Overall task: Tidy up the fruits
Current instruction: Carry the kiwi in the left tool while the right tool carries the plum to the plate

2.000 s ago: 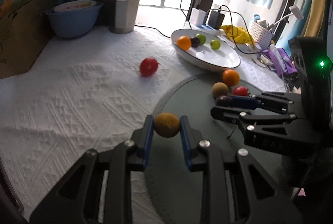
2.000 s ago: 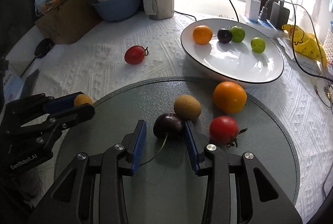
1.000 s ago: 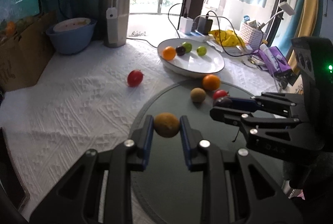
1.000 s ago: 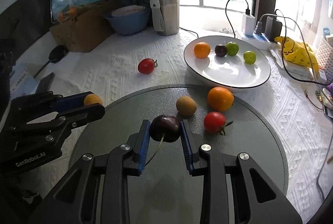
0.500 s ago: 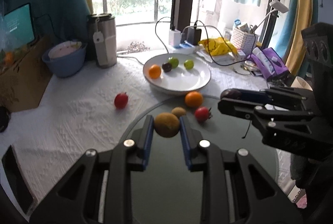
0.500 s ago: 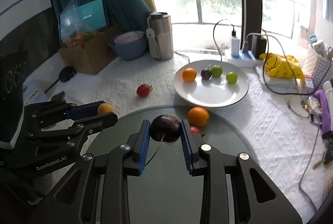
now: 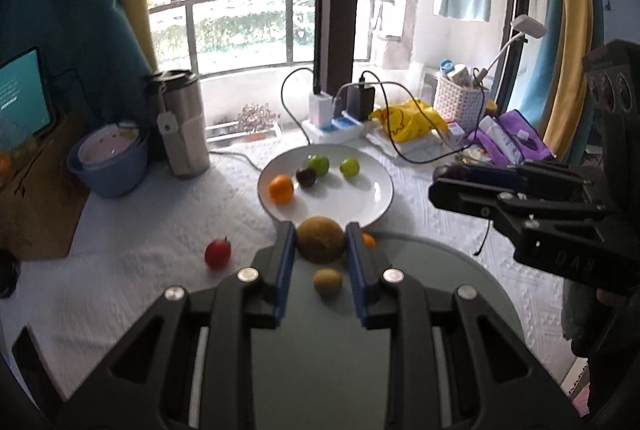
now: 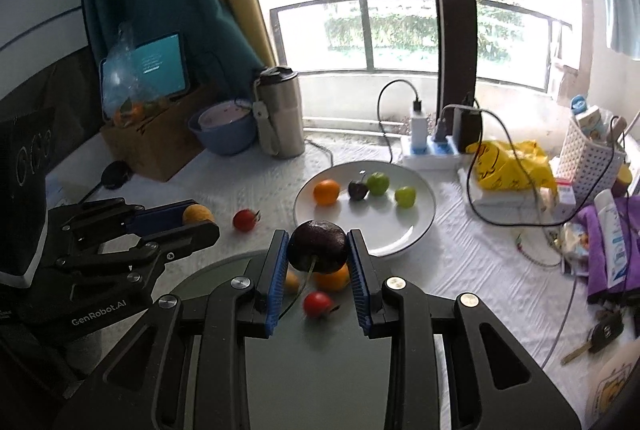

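Black claws point(image 7: 320, 250), blue pads point(image 8: 276, 270)

Steel travel mug point(image 8: 280, 114) with hanging tag, upright, centre-left of right wrist view. Blue bowl point(image 8: 224, 132) just left of it, pale dish nested inside. Cardboard box point(image 8: 154, 140) further left; lit tablet point(image 8: 160, 64) propped behind it. White power strip point(image 8: 430, 152) with two chargers and black cables, centre right. Yellow bag point(image 8: 510, 162) beside strip. White perforated basket point(image 8: 590, 160) at right edge. Purple cloth point(image 8: 608, 250) and car key point(image 8: 602, 332) lower right. White textured cloth over counter point(image 7: 132, 230).
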